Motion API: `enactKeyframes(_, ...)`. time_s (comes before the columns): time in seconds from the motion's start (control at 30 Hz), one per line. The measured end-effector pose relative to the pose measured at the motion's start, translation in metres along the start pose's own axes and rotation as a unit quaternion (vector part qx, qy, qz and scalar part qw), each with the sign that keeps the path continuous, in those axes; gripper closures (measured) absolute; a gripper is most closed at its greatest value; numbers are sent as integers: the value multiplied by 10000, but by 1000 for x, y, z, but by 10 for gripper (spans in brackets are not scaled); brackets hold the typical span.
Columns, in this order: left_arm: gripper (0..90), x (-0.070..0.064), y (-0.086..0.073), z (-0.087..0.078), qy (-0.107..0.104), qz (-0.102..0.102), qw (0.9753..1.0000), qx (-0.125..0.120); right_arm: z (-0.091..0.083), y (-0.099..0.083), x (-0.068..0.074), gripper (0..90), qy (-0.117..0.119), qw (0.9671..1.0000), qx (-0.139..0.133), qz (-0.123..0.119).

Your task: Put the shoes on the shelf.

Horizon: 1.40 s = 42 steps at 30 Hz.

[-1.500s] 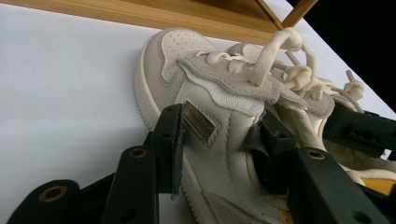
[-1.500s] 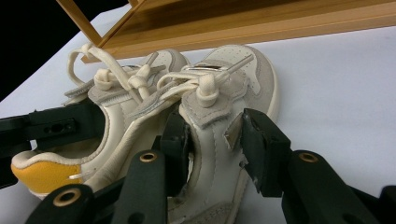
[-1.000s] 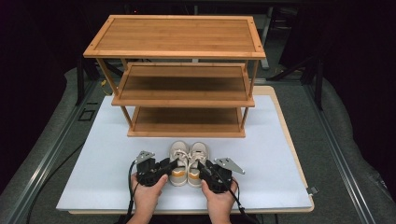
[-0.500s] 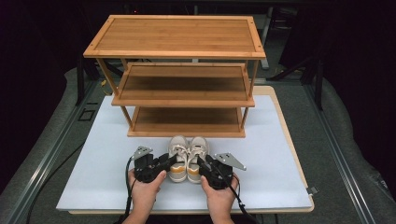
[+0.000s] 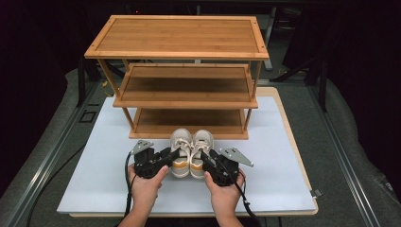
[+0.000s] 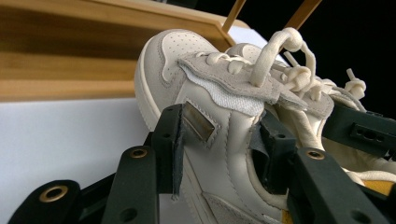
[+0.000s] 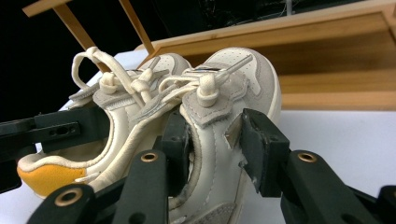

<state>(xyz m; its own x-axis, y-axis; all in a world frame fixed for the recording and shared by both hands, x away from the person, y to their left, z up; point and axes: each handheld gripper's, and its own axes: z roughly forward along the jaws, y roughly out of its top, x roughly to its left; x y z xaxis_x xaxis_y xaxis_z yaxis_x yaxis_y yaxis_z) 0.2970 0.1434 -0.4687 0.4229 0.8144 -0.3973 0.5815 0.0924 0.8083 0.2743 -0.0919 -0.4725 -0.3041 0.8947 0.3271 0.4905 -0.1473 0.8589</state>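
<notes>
Pair of shoes [image 5: 191,151] on bench [image 5: 94,189], toes toward rack [image 5: 189,127] just ahead. Left gripper [image 6: 219,135] fingers clamp left shoe's [image 6: 210,102] outer wall; right gripper [image 7: 212,140] fingers clamp right shoe [image 7: 229,107]. Long axes point straight at bottom shelf.

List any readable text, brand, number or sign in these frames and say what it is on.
There is no readable text in these frames.
Left shoe: the small metallic tag on its side, next to the left gripper, appears blank or is too blurred to read.
Right shoe, held by the right gripper: no logo or print can be made out.
Wooden shoe rack: plain wood with no label.
</notes>
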Motion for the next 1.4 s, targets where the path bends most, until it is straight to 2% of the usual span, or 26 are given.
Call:
enactKeyframes(0.27,584,-5,14,-6,-2,-33,10000,-21,-5,17,4,634,-11,10000,14,-28)
enactKeyframes(0.6,584,-16,36,-22,55,122,9998,-169,-15,37,16,634,58,9999,-70,-113)
enactKeyframes(0.63,584,-18,38,-23,62,150,9997,-190,-15,39,18,634,38,9998,-167,-118)
enactKeyframes(0.9,584,-22,56,-32,15,221,9991,-353,-22,58,25,634,101,9993,-270,-222)
enactKeyframes(1.17,585,-26,76,-35,-27,276,9984,-498,-24,78,30,632,96,9984,-463,-303)
enactKeyframes(1.4,584,-25,87,-33,-40,265,9981,-551,-20,91,31,633,94,9981,-499,-361)
